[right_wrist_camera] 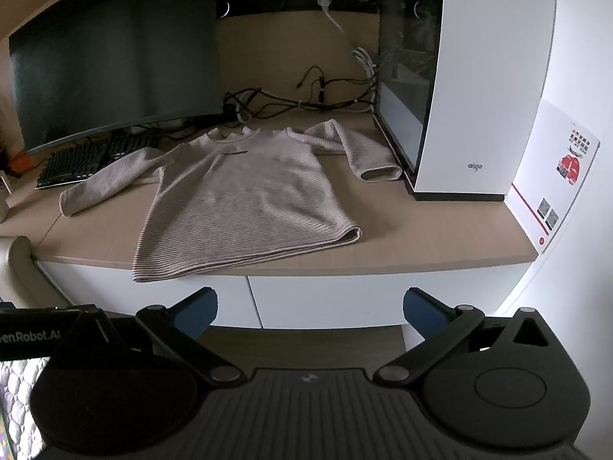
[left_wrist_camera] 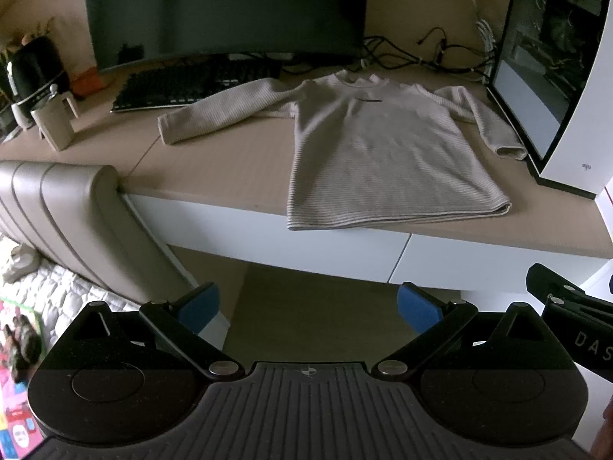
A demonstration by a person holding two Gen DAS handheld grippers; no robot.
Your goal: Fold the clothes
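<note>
Claws (left_wrist_camera: 308, 304) (right_wrist_camera: 310, 308) agape; beige ribbed sweater (right_wrist_camera: 245, 195) unfolded, flat

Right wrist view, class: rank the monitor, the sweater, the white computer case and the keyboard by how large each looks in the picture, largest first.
1. monitor
2. white computer case and sweater: too alike in apparent size to rank.
3. keyboard, clearly smallest and partly covered by a sleeve.

The sweater lies nearer the camera, which enlarges it.

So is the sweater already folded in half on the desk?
No, the sweater lies spread flat on the desk with both sleeves stretched out to the sides, its hem hanging slightly over the front edge.
</note>
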